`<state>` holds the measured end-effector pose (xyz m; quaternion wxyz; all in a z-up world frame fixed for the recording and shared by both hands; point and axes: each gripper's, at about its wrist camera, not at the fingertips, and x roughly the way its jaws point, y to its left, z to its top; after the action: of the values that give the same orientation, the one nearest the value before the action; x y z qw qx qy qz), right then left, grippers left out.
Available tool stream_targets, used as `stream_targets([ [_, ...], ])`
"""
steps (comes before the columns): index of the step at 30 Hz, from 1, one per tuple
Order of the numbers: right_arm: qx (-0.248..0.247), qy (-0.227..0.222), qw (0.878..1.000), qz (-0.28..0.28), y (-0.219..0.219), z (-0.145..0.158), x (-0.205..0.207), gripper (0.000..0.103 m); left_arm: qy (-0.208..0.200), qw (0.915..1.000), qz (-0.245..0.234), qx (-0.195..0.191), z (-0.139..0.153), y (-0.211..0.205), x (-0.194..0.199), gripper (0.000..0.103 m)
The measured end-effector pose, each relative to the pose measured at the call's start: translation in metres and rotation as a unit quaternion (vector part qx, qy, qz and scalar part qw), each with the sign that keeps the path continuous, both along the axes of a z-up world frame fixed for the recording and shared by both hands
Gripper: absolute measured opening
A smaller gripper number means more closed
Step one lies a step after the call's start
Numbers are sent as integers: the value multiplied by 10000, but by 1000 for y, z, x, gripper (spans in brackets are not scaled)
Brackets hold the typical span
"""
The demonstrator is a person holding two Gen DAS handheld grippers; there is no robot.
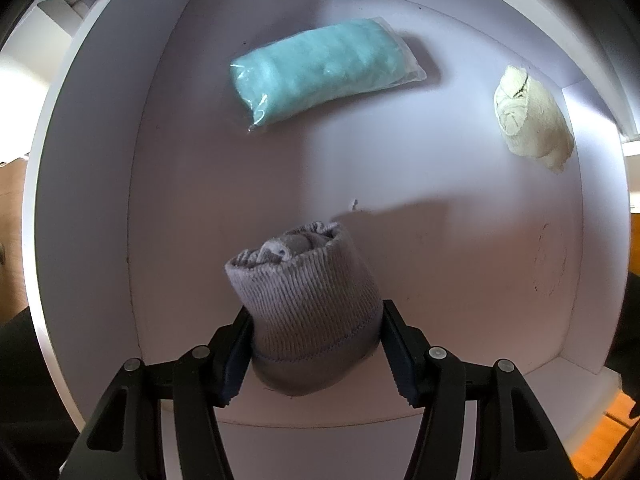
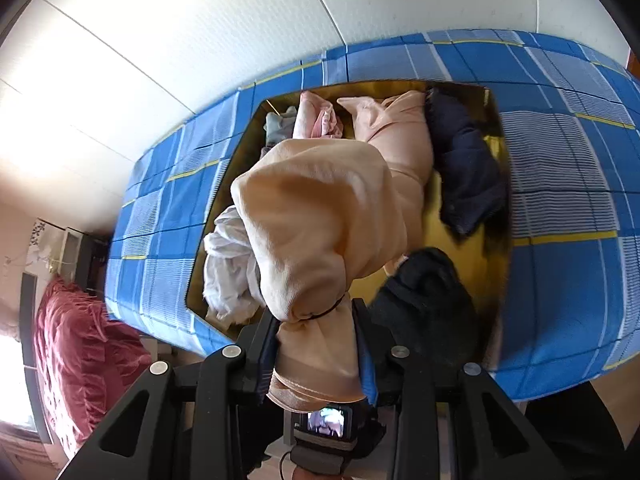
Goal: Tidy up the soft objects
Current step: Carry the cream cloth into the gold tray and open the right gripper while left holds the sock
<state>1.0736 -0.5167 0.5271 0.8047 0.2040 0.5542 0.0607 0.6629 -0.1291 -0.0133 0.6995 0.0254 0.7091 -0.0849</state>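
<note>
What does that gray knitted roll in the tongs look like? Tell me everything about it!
The gray sock roll is a ribbed knit bundle, like socks folded into each other, with a smoother cuff band near the bottom and lighter gray fabric tucked inside its open top. It stands on the white drawer floor, leaning slightly. The left tongs sit on either side of its lower part, their black pads touching it. The teal packet and cream roll lie apart from it.

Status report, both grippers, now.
Left gripper shut on grey sock roll in white bin. Right gripper shut on peach bundle. Nothing blocking.
</note>
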Motion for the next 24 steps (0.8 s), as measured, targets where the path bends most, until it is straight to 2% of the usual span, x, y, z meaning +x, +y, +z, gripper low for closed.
stream_targets([
  [7, -145, 135, 9998, 66, 16, -27, 16, 34, -1, 10000, 18, -28, 0, 4, 0, 60],
  [16, -871, 358, 9954, 163, 18, -58, 25, 34, 12, 10000, 35, -61, 0, 5, 1, 60],
  [20, -873, 369, 9955, 56, 9, -68, 27, 33, 11, 10000, 31, -57, 1, 5, 0, 60],
  [24, -883, 415, 9950, 206, 10, -67, 28, 36, 7, 10000, 23, -42, 0, 4, 0, 60],
])
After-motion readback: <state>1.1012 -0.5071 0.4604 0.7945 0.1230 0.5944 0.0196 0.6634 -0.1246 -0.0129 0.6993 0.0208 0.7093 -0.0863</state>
